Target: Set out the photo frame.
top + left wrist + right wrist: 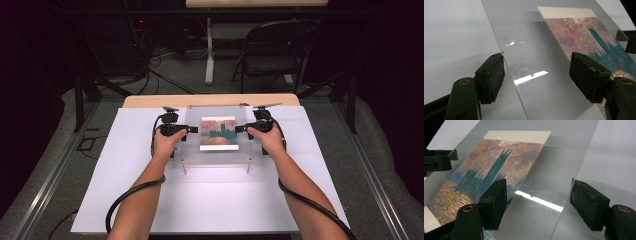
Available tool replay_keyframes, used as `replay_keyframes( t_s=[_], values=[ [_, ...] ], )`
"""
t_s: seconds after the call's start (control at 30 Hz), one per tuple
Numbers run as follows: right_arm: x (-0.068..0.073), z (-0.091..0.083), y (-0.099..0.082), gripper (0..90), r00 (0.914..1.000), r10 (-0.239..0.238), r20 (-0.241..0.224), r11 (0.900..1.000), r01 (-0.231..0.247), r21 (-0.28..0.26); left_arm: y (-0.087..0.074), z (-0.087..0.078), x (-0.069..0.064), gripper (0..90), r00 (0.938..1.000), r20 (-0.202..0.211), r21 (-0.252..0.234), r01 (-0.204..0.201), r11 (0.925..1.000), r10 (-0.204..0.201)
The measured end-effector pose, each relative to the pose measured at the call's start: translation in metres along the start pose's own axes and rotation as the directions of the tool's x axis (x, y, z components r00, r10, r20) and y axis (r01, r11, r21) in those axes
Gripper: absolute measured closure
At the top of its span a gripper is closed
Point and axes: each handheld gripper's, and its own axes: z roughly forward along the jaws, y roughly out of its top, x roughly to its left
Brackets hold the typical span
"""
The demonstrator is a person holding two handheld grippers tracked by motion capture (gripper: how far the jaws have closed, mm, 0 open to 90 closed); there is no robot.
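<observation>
Your work surface is a white board [150, 200] laid over a wooden table [150, 101], in a dark room with a folding chair [275, 55] standing beyond the far edge. Nearest you on the board, two small upright pegs [184, 166] stand just in front of a clear acrylic sheet [192, 145], which covers a painted print [219, 133] of teal towers under a pink sky. Your left gripper [192, 129] sits at the sheet's left edge and your right gripper [240, 129] at its right edge, each in one hand, facing the other across the print. In the left gripper view the jaws stand wide apart with the sheet's edge running between them; one pad is just beside that edge, and contact cannot be confirmed. The right gripper view shows the same: jaws well open, straddling the opposite edge, nothing clamped. Risk assessment: the acrylic looks smooth and glossy, so an uneven or shallow bite could let it slip or tilt, and lifting one side first could drag the print out of place. Scratches already show near the edge.
</observation>
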Motion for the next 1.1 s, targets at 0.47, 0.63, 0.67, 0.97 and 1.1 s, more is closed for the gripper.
replay_keyframes(
  t_s=[0.47, 0.63, 0.67, 0.97, 1.1],
  values=[
    [0.001, -0.002, 0.000, 29.8, 0.9999, -0.014, 0.000, 0.9999, 0.014, -0.005, 0.002, -0.002, -0.002, 29.2, 1.0000, -0.009, 0.009, -0.004, 0.9999, 0.004],
    [0.003, -0.004, 0.001, 29.8, 0.9996, -0.027, 0.004, 0.9996, 0.027, -0.010, 0.003, -0.005, -0.003, 30.9, 0.9999, -0.009, 0.009, -0.007, 0.9999, 0.007],
    [0.004, -0.005, 0.001, 29.8, 0.9996, -0.029, 0.005, 0.9996, 0.029, -0.008, 0.004, -0.006, -0.004, 30.9, 0.9999, -0.010, 0.008, -0.006, 0.9999, 0.006],
    [0.010, -0.010, 0.004, 29.8, 0.9982, -0.057, 0.021, 0.9983, 0.057, -0.011, 0.006, -0.013, -0.008, 31.7, 0.9992, -0.023, 0.006, -0.031, 0.9995, 0.031],
    [0.013, -0.012, 0.004, 29.9, 0.9975, -0.066, 0.025, 0.9976, 0.066, -0.020, 0.007, -0.015, -0.010, 32.4, 0.9992, -0.026, -0.001, -0.032, 0.9995, 0.032]
  ],
)
